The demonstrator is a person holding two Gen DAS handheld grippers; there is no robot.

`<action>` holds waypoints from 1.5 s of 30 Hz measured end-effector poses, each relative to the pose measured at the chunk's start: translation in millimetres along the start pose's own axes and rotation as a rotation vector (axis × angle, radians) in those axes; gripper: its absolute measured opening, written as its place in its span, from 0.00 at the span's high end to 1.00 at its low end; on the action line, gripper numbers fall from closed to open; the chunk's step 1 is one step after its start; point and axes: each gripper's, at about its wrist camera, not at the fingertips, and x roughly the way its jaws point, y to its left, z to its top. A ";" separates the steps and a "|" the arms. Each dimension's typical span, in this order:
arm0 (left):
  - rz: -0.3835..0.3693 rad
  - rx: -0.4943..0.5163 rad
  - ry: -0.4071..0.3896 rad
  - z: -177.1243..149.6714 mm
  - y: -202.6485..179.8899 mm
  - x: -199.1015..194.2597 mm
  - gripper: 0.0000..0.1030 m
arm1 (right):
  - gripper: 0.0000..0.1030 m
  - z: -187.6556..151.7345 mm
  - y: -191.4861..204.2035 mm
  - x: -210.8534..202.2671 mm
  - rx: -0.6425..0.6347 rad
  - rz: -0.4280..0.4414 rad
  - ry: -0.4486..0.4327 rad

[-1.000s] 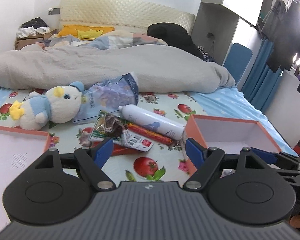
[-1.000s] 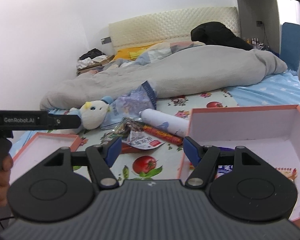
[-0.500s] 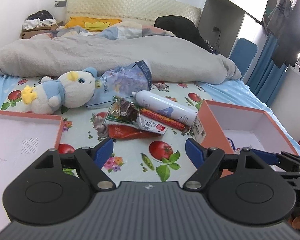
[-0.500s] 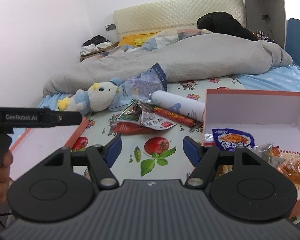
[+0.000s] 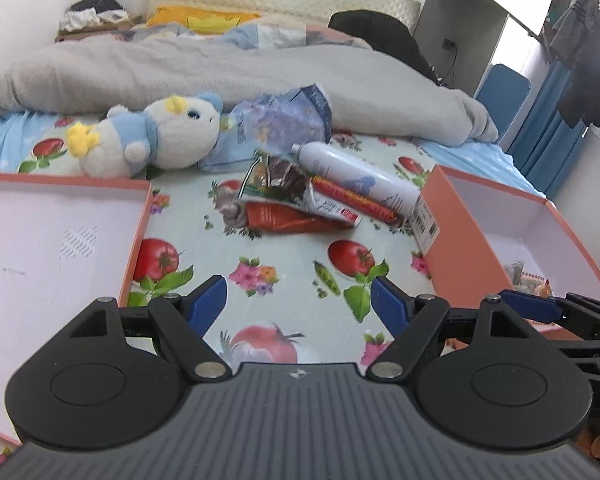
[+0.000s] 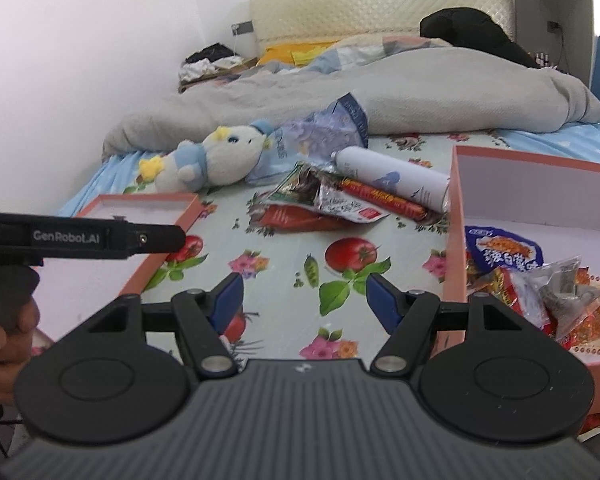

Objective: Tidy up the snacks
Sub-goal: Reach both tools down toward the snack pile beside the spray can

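A pile of snack packets (image 5: pixel 296 196) lies on the bed's fruit-print sheet: a green-and-brown foil packet, a red packet (image 5: pixel 284 218) under it and a long red sausage stick (image 5: pixel 356 200); the pile also shows in the right wrist view (image 6: pixel 324 204). An orange box (image 6: pixel 456 216) at the right holds several snack packets (image 6: pixel 532 280). An orange lid or tray (image 5: pixel 140 216) with nothing in it lies at the left. My left gripper (image 5: pixel 299 304) is open and empty above the sheet, short of the pile. My right gripper (image 6: pixel 302 298) is open and empty beside the box.
A white spray can (image 5: pixel 356 176) lies behind the pile. A plush duck (image 5: pixel 156 136) and a crumpled blue-purple bag (image 5: pixel 284 120) lie further back, against a grey duvet (image 5: pixel 220 68). The left gripper's body (image 6: pixel 80 236) shows at the left of the right wrist view.
Both grippers have risen and tilted downward, so more of the sheet and the inside of both boxes shows. Both stay open. Nothing on the bed has moved.
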 end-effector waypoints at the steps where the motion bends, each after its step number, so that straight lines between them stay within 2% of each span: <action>1: -0.001 -0.004 0.003 0.6 3.1 2.3 0.20 | 0.32 0.1 0.6 2.3 -0.004 0.002 0.006; 9: 0.012 -0.030 -0.006 20.1 19.6 34.1 0.20 | 0.32 6.7 -1.3 27.9 -0.014 -0.012 0.033; 24: -0.025 -0.218 0.092 46.7 73.6 140.0 0.21 | 0.33 41.4 -9.8 112.9 -0.095 -0.023 0.070; 31: -0.113 -0.318 0.100 52.4 90.6 191.0 0.33 | 0.38 50.4 -13.5 160.0 -0.169 -0.053 0.114; 36: -0.147 -0.424 0.070 58.4 107.5 219.0 0.34 | 0.38 55.4 -15.5 183.7 -0.180 -0.083 0.117; 39: -0.161 -0.459 0.058 62.7 115.3 233.9 0.34 | 0.38 55.4 -11.8 198.8 -0.243 -0.109 0.125; 44: -0.201 -0.520 0.051 61.7 124.7 259.3 0.45 | 0.39 49.7 -7.7 226.1 -0.377 -0.155 0.182; 45: -0.209 -0.523 0.048 62.2 125.6 262.3 0.46 | 0.43 48.3 -6.6 230.5 -0.401 -0.162 0.192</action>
